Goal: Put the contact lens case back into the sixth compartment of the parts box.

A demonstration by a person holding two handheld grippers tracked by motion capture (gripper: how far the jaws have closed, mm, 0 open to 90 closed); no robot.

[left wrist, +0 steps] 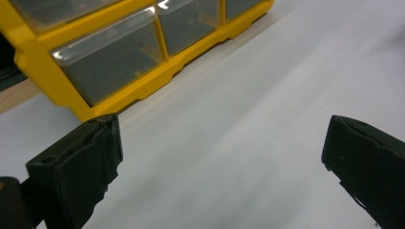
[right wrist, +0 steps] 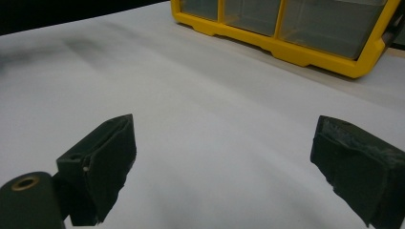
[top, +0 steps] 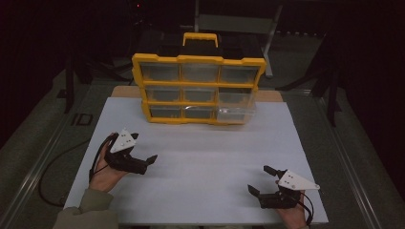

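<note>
Yellow drawer cabinet [top: 198, 88] stands upright at the far middle of the white surface [top: 200, 162], its clear drawers facing the person. The bottom right drawer [top: 234, 113] sits pulled slightly forward of the frame. Left gripper [top: 143, 160] rests near the left front of the surface, jaws spread wide, holding nothing. Right gripper [top: 262, 179] lies at the right front, jaws likewise apart and empty. Both are well apart from the cabinet.
</note>
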